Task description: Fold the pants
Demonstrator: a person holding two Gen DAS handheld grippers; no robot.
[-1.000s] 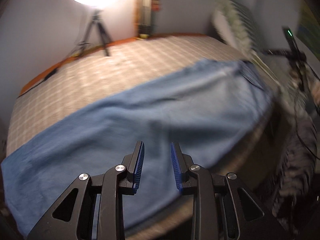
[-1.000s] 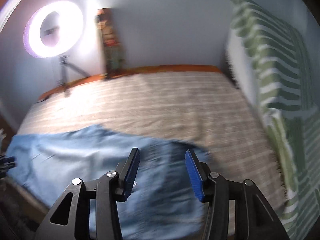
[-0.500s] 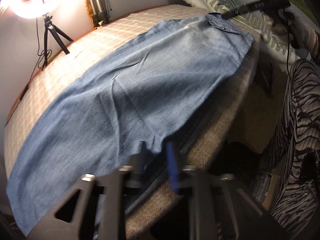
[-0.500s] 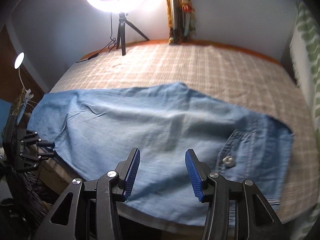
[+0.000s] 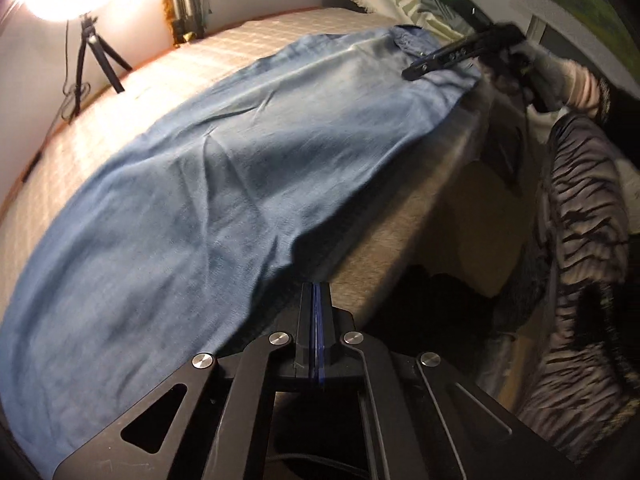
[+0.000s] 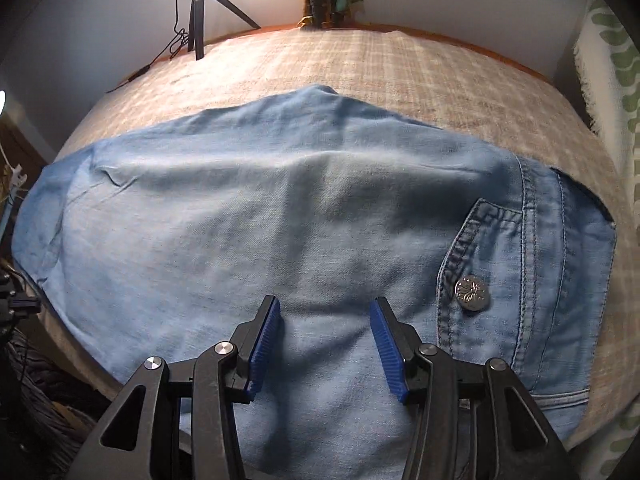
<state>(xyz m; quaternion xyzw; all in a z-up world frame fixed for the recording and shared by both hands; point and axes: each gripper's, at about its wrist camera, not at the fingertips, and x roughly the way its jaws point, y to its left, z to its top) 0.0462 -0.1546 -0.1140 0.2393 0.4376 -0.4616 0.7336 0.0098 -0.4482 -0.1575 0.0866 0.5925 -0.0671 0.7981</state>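
Light blue denim pants lie flat along the near edge of a bed with a beige plaid cover. My left gripper is shut at the pants' near edge by the bed side; whether it pinches cloth I cannot tell. My right gripper is open, its blue pads just above the waist end of the pants, left of a pocket with a metal button. The right gripper also shows in the left wrist view, at the far end of the pants.
A ring light on a tripod stands at the far side of the bed. A green-patterned white blanket lies at the right. The person's striped clothing is beside the bed. The bed cover stretches beyond the pants.
My left gripper has shut and dropped to the pants' near edge at the bed side. My right gripper has moved down and closer over the waist end, still open.
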